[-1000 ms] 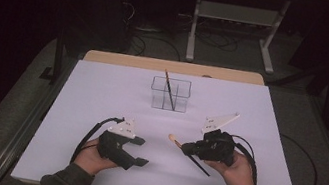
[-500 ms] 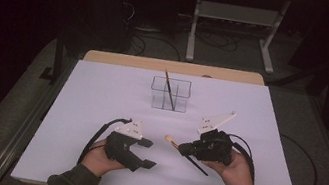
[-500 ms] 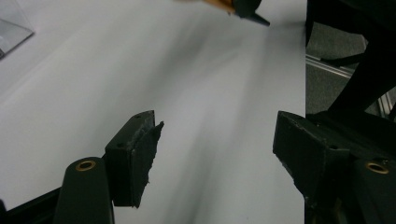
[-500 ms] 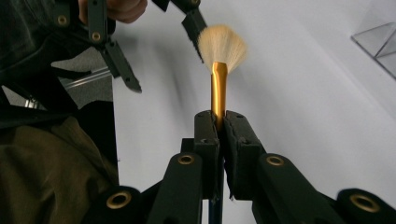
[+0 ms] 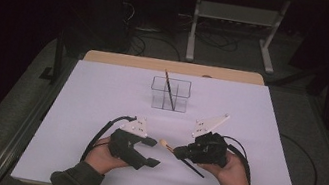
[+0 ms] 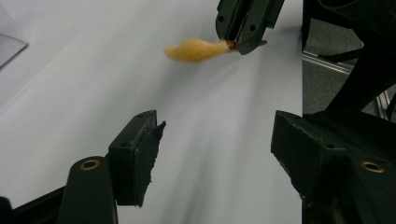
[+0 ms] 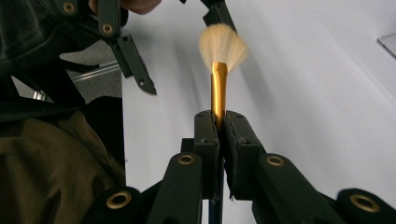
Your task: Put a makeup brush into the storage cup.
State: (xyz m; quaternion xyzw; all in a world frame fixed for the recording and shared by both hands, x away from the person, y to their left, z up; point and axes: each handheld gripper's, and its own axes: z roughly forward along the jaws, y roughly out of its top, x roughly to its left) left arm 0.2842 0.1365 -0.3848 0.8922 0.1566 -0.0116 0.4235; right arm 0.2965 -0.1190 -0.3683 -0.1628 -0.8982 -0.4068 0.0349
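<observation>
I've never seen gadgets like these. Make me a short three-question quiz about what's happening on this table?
1. True or false: the right gripper is clamped on the brush.
2. How do the left gripper's jaws stand: A wide apart, B pressed together?
3. What stands in the clear box at the far side of the table?

Key: 1 true. 2 A, nothing between them. 3 A second, dark brush, leaning.
</observation>
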